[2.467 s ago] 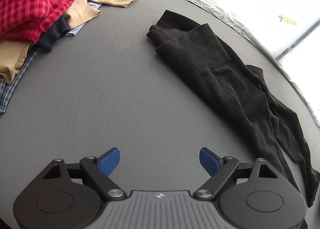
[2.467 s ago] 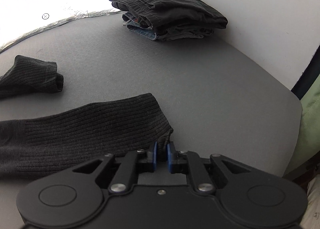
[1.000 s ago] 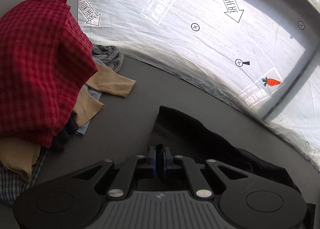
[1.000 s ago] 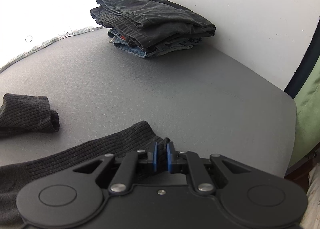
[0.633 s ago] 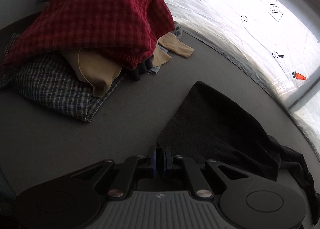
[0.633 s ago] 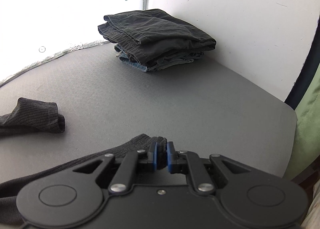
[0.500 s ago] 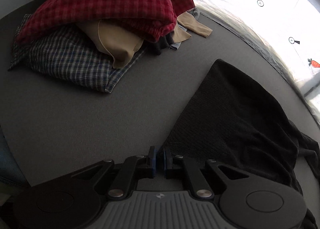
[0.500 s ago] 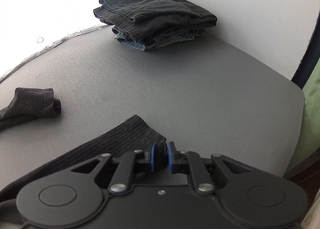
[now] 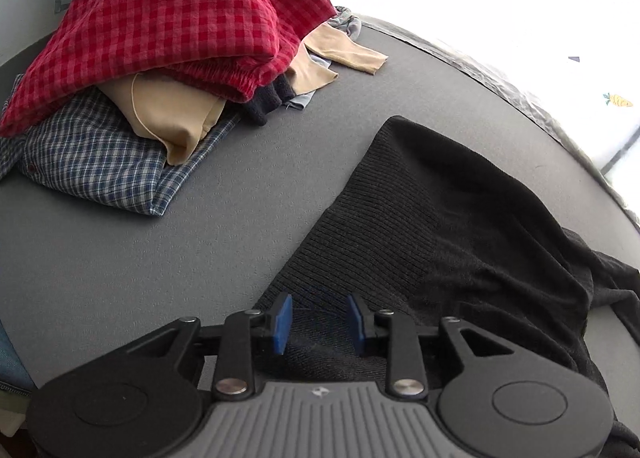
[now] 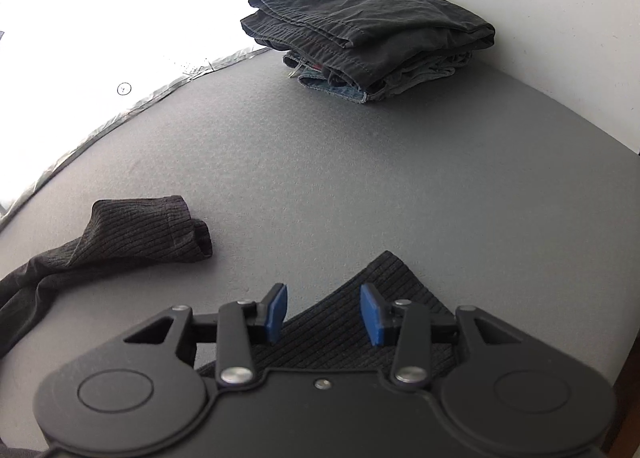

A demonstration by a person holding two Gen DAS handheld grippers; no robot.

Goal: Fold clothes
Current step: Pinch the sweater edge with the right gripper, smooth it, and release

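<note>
Both grippers tilt steeply down over the black ribbed knit garment [image 9: 420,218] spread on the grey table [image 9: 120,258]. The left gripper [image 9: 320,322] and right gripper [image 10: 323,313] are opening, pads off the cloth.

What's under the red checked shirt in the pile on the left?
Under the red checked shirt a tan garment shows, with a blue plaid shirt at the bottom and a dark knit cuff poking out. Anything deeper in the pile is covered.
</note>
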